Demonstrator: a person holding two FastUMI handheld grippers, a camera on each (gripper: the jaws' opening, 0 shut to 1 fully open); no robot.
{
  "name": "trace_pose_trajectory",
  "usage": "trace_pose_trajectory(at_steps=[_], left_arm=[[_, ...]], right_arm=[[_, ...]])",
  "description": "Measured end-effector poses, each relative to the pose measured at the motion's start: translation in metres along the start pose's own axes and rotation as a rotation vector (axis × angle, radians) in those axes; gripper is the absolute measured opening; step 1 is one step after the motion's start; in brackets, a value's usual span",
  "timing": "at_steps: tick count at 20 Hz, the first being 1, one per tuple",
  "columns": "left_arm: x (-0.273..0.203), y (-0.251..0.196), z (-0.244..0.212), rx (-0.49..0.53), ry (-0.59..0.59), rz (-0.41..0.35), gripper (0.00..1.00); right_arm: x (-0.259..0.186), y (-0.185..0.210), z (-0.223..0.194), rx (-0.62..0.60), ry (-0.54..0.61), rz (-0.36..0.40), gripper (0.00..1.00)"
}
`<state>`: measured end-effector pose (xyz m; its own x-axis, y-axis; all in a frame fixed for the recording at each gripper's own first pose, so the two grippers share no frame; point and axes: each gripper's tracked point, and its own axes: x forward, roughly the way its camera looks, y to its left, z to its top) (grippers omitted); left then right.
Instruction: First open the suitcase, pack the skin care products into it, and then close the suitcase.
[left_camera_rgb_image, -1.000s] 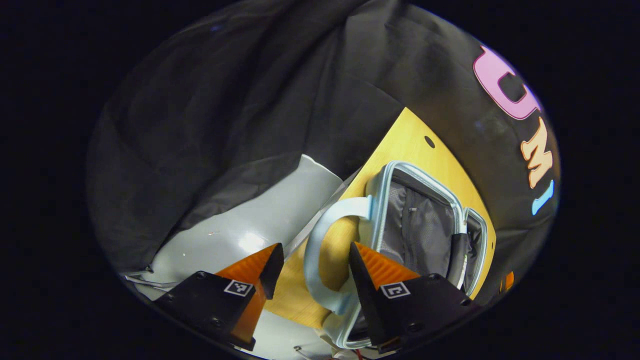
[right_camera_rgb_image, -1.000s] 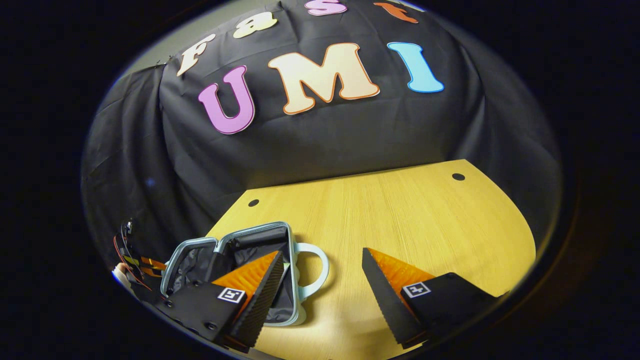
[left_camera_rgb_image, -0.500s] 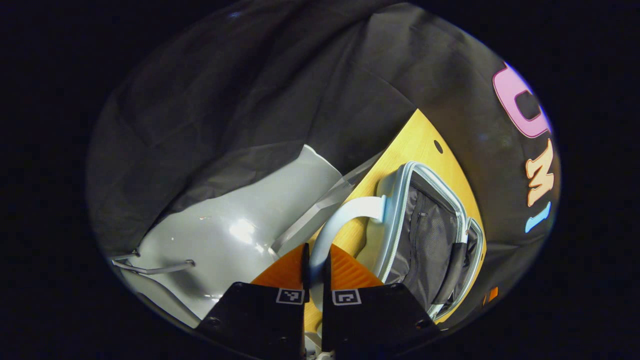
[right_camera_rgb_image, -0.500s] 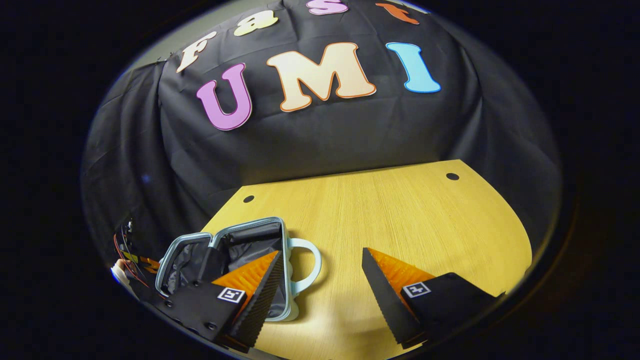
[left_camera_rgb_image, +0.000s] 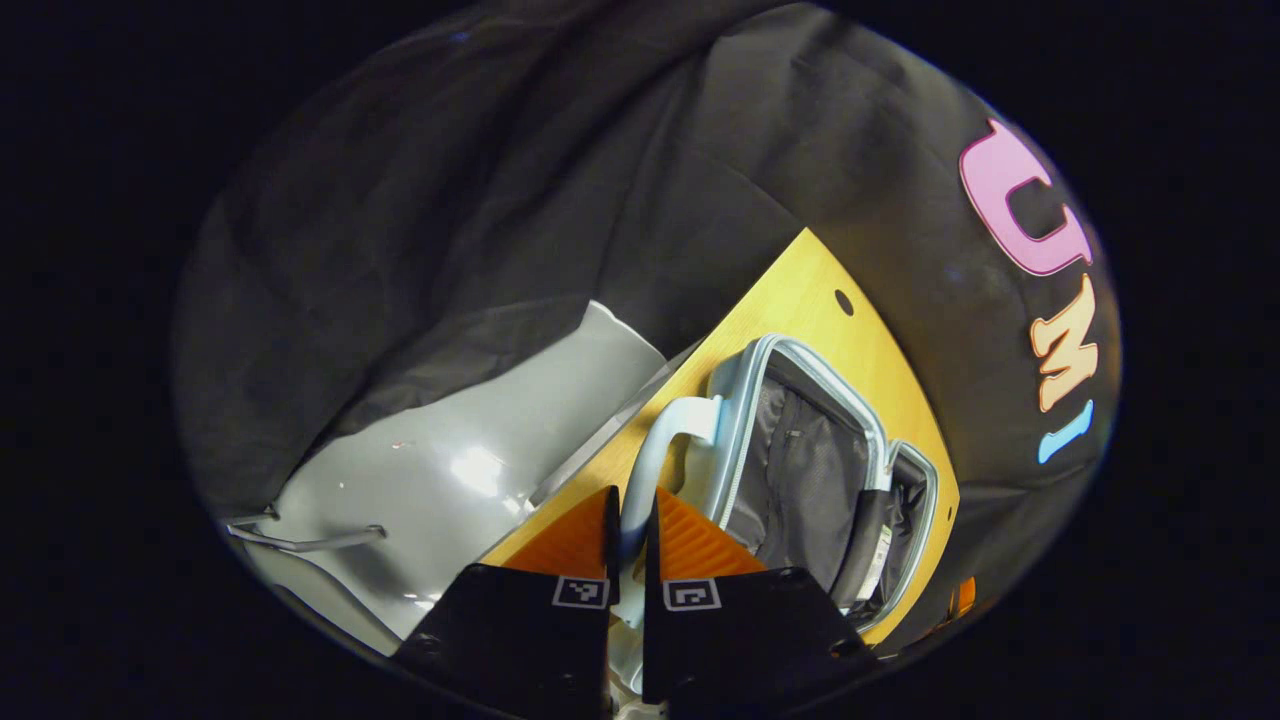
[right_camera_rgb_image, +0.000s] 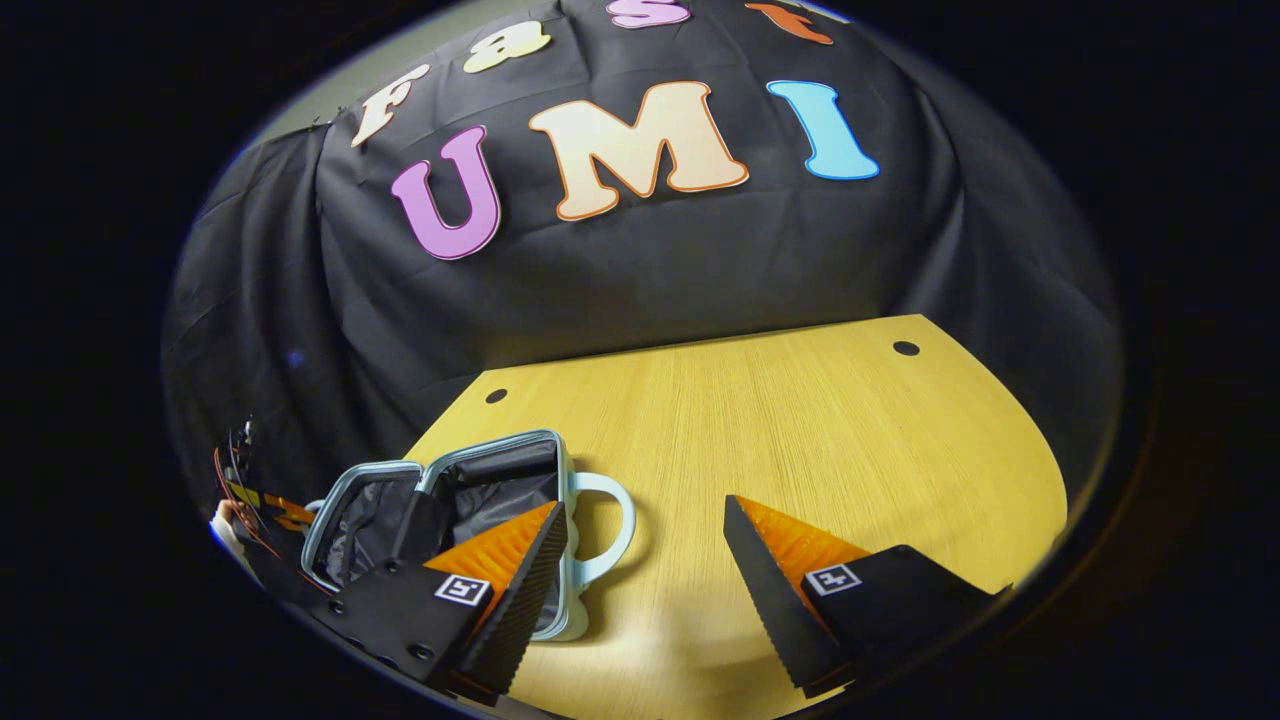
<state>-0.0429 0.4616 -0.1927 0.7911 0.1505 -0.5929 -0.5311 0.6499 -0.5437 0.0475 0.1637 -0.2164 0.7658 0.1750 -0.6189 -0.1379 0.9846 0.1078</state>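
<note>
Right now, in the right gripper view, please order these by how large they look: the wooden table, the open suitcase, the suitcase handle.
1. Wooden table: largest.
2. Open suitcase: much smaller, partly hidden behind a finger.
3. Suitcase handle: smallest, a loop on the suitcase's side.

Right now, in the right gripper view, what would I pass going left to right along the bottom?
A hand with wires at the edge → the open suitcase → the suitcase handle → bare wooden table, with the right gripper open over it.
</note>
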Motion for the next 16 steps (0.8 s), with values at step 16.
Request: trace_pose_trajectory(at_steps=[16], left_arm=[[-0.121, -0.205, 0.01, 0.241, -0.235, -0.021, 0.05]], right_arm=[[-0.002, -0.099, 0.029, 0.035, -0.005, 0.08, 0.98]])
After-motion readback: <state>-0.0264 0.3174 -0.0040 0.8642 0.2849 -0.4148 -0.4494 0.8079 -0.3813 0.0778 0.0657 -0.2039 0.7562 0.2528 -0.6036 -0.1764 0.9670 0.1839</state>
